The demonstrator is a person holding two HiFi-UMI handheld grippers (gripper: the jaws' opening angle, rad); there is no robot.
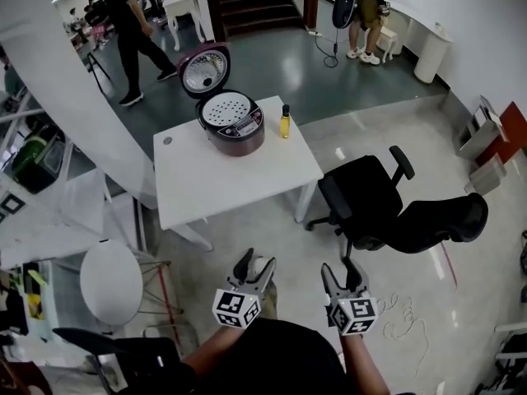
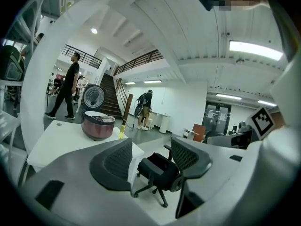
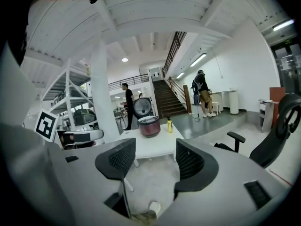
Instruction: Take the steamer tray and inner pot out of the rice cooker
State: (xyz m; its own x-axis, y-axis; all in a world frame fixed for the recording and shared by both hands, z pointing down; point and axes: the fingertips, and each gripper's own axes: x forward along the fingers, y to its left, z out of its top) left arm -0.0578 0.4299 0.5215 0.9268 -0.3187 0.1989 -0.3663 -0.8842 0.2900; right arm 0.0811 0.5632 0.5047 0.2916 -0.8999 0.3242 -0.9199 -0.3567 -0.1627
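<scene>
Left gripper (image 1: 255,263) and right gripper (image 1: 342,267) spread and empty, I'm on the approach to the rice cooker (image 1: 231,123) at eleven o'clock; next I reach its steamer tray (image 1: 226,108).

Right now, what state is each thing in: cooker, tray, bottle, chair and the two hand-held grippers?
Rice cooker: lid swung open, on the white table.
Steamer tray: seated in the cooker's top.
Inner pot: hidden under the tray.
Yellow bottle: upright beside the cooker.
Office chair: empty, on its wheels.
Left hand-held gripper: open, empty, short of the table.
Right hand-held gripper: open, empty, short of the table.
</scene>
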